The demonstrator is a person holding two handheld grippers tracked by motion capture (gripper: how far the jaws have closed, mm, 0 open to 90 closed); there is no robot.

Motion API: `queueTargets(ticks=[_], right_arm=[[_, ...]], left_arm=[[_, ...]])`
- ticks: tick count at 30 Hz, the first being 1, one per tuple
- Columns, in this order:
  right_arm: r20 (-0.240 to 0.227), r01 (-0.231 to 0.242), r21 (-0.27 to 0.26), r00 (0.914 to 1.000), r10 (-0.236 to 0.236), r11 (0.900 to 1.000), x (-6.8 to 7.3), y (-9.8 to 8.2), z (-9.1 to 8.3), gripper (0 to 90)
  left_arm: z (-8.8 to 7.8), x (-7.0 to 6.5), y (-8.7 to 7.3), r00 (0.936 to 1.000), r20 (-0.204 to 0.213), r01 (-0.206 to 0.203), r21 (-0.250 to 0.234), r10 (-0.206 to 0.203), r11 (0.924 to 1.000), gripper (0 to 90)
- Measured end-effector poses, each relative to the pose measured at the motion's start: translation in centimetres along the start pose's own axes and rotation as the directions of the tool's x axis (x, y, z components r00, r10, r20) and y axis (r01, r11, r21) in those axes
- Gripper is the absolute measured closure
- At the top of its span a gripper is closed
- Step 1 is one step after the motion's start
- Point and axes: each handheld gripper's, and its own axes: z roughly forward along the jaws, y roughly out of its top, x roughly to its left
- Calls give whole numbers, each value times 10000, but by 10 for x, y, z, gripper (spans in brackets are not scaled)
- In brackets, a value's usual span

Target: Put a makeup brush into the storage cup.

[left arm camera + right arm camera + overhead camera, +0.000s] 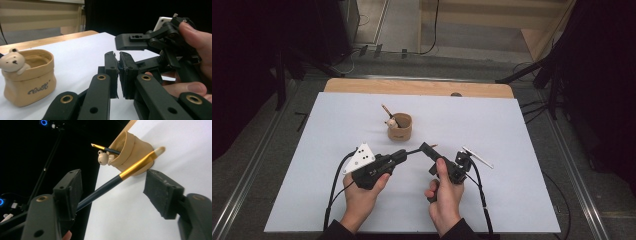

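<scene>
Two spread right gripper (113,192) jaws flank a slim, gold-banded dark pencil (135,167) pinched by the left gripper (118,75), above a matte white table (512,150) near a tan cup (399,133).

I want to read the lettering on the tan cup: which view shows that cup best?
The left gripper view: the cup sits close and upright, script facing the camera, bear figure on its rim. The high view shows it small from above; the right gripper view shows it tilted, partly behind a pencil.
</scene>
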Motion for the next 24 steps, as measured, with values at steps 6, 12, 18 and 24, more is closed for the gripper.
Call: queueTargets(ticks=[6,12,18,24], right_arm=[[-71,-216,100,9997,217,9997,-3,1,0,503],[-884,-357,139,9954,368,9993,-10,3,1,663],[-1774,1270,-412,9752,-1324,9910,-4,13,-6,847],[-1475,3160,-434,9362,-3189,9478,12,12,-6,847]], left_arm=[[1,-2,-1,10000,68,-42,-17,42,10000,862],[4,1,-4,9990,414,171,252,-182,9995,860],[12,3,-7,9957,804,403,601,-451,9974,644],[13,2,-4,9951,885,370,704,-432,9968,612]])
